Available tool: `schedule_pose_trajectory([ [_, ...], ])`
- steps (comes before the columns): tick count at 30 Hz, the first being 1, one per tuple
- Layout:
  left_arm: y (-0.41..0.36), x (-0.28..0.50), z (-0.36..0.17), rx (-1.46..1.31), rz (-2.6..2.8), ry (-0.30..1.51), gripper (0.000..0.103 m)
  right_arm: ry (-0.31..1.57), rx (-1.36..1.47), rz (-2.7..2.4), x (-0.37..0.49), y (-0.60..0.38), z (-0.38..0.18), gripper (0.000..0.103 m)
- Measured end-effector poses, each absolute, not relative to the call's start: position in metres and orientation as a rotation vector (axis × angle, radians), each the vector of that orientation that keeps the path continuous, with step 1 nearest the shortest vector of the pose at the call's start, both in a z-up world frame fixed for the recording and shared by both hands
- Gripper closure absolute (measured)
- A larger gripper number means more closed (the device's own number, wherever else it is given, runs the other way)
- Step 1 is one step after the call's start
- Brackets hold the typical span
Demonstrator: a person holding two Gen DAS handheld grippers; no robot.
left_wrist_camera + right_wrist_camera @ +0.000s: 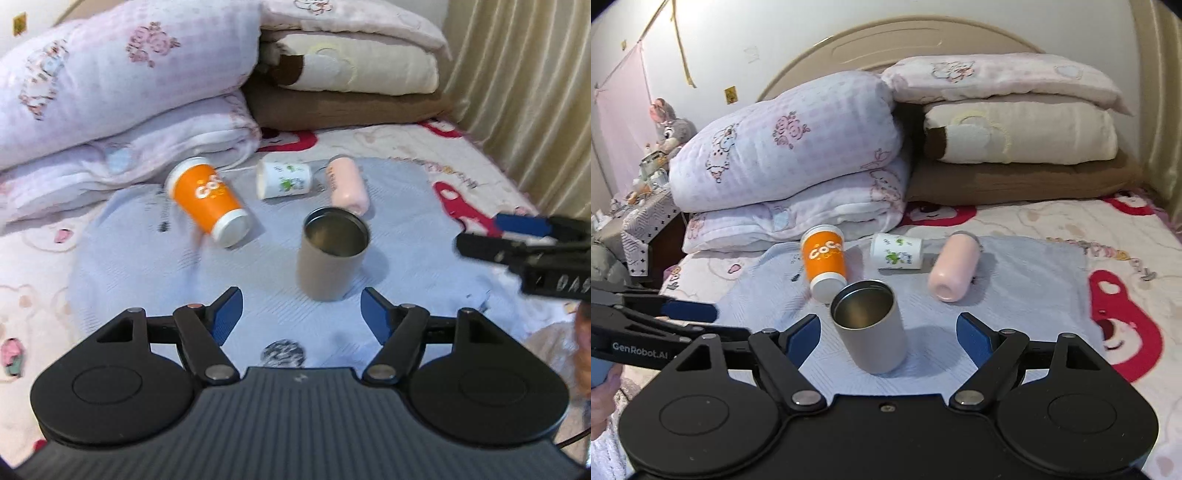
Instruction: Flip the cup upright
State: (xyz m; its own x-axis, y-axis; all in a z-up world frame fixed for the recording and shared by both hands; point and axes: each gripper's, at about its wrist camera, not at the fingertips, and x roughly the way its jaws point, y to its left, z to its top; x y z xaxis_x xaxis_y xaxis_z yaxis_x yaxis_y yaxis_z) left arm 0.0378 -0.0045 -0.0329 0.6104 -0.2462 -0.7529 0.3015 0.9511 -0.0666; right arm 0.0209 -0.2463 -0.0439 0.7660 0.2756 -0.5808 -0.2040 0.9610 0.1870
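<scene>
A grey metal cup (330,254) stands upright, mouth up, on a light blue mat (258,317); it also shows in the right wrist view (870,326). An orange cup (208,201) (824,262) lies on its side behind it to the left. A white printed cup (284,180) (897,252) and a pink cup (347,184) (955,267) also lie on their sides. My left gripper (301,314) is open and empty, just short of the grey cup. My right gripper (886,334) is open, its fingers either side of the grey cup without touching it.
The mat lies on a bed with a cartoon-print sheet (1126,295). Folded quilts (790,155) and stacked pillows (1015,129) sit behind the cups. A curtain (524,74) hangs on the right. A cluttered bedside table (639,206) stands at the far left.
</scene>
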Motion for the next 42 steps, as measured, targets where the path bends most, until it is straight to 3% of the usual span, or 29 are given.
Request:
schedule_pose_trajectory([
  [12,0.0,0.01,-0.014,0.084,-0.191,0.883,0.029,0.66,0.127,0.185,-0.013,-0.248,-0.018,0.015],
  [17,0.0,0.002,0.0,0.072,-0.175,0.858,0.01,0.66,0.097,0.145,-0.025,-0.247,-0.005,0.008],
  [20,-0.001,0.0,0.006,0.07,-0.16,0.859,0.005,0.62,0.072,0.136,-0.034,-0.244,0.006,0.002],
  [42,0.009,-0.019,0.02,0.07,-0.075,0.935,0.004,0.749,0.09,0.039,-0.049,-0.227,0.015,0.0],
])
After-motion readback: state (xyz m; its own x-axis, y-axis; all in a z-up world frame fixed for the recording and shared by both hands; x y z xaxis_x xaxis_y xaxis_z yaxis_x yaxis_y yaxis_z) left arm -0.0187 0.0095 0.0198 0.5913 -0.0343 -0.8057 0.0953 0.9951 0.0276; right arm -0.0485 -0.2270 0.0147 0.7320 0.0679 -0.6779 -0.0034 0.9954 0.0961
